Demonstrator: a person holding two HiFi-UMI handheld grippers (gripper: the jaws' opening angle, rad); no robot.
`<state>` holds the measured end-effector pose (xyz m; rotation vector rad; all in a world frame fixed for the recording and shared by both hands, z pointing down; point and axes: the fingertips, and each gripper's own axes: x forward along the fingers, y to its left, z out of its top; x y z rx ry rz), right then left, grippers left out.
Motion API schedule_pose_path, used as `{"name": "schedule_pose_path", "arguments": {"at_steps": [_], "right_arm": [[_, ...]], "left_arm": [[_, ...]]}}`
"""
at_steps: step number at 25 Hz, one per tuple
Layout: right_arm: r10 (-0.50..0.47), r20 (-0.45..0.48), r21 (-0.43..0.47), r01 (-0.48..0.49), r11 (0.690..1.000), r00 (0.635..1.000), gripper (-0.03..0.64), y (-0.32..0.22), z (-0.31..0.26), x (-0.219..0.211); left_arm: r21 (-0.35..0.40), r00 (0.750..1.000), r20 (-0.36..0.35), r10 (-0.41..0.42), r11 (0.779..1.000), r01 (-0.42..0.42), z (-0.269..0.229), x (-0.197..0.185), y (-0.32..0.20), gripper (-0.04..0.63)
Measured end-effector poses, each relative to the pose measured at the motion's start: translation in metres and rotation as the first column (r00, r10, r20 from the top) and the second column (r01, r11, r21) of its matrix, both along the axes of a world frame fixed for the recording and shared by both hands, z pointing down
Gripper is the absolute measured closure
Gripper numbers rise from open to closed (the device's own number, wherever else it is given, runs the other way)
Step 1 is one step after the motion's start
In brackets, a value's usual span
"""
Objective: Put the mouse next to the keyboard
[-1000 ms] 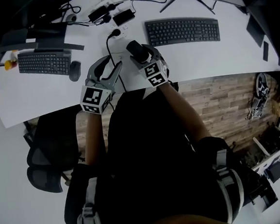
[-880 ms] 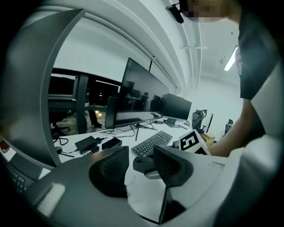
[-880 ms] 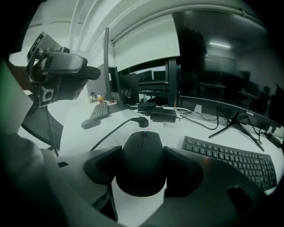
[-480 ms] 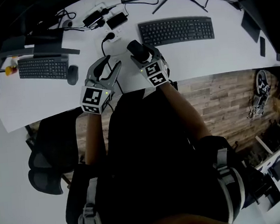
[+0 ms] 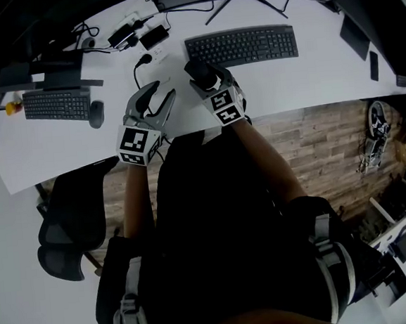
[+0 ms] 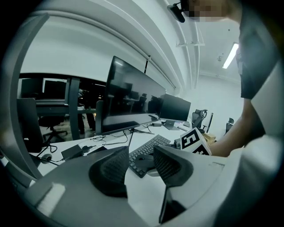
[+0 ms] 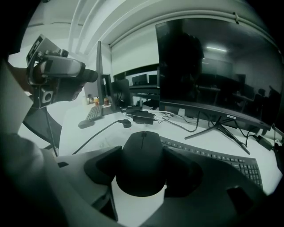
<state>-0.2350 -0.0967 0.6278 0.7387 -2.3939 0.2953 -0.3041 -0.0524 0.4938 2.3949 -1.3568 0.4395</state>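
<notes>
Black mouse [image 7: 142,162] clamped between jaws of right gripper [image 5: 199,75], held over white desk [image 5: 308,71], upper centre of head view, near left end of keyboard [image 5: 242,46]. Left gripper [image 6: 140,165] jaws apart, empty. Pickup looks done; setting mouse down beside keyboard remains.

Dim, underexposed; fisheye edges warped; ceiling strip light glows.

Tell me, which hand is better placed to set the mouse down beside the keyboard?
The right. The right gripper is shut on the mouse, with the keyboard just ahead of it. The left gripper is open and empty, off to that keyboard's left.
</notes>
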Motion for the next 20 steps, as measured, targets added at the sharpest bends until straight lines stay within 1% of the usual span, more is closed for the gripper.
{"name": "schedule_pose_path", "arguments": {"at_steps": [5,11,20], "right_arm": [[0.015,-0.006,0.009,-0.015,1.000,1.000,0.322,-0.010,-0.009,0.035],[0.034,-0.009,0.018,-0.034,0.999,0.999,0.322,-0.026,-0.016,0.076],[0.071,-0.006,0.019,-0.071,0.997,0.997,0.322,-0.048,-0.021,0.131]], "left_arm": [[-0.002,1.000,0.000,0.016,1.000,-0.016,-0.007,0.031,-0.008,0.422],[0.018,0.999,-0.032,0.026,1.000,-0.025,-0.016,0.068,-0.023,0.422],[0.013,0.996,-0.019,0.087,0.996,-0.087,-0.019,0.123,-0.044,0.422]]}}
